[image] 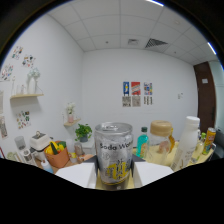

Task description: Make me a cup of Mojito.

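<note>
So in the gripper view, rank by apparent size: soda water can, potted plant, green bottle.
1. Soda water can, held between the jaws, nearest the camera, so its lead is inflated.
2. Potted plant.
3. Green bottle, partly hidden; close to the plant.

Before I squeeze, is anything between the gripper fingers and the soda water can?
Nothing visible. The soda water can already stands between the fingers of the gripper, with no other object in front of it; bottles and jars sit behind.

Glossy metal soda can (114, 154) (printed label)
</note>
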Action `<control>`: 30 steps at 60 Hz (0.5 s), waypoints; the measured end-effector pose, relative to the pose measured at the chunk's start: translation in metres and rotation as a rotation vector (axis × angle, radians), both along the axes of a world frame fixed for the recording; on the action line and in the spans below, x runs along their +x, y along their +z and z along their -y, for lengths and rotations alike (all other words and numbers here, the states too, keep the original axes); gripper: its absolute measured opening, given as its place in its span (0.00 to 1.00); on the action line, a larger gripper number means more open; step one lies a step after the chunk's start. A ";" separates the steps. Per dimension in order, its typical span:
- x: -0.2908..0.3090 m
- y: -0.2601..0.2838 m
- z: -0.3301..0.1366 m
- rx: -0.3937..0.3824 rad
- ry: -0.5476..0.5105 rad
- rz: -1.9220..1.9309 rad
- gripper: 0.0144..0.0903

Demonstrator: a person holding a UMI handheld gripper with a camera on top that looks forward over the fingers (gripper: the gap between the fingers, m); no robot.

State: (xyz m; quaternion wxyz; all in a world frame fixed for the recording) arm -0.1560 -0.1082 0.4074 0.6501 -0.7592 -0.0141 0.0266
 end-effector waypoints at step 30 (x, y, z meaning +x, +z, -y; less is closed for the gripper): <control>0.064 -0.066 0.118 -0.037 -0.045 -0.054 0.48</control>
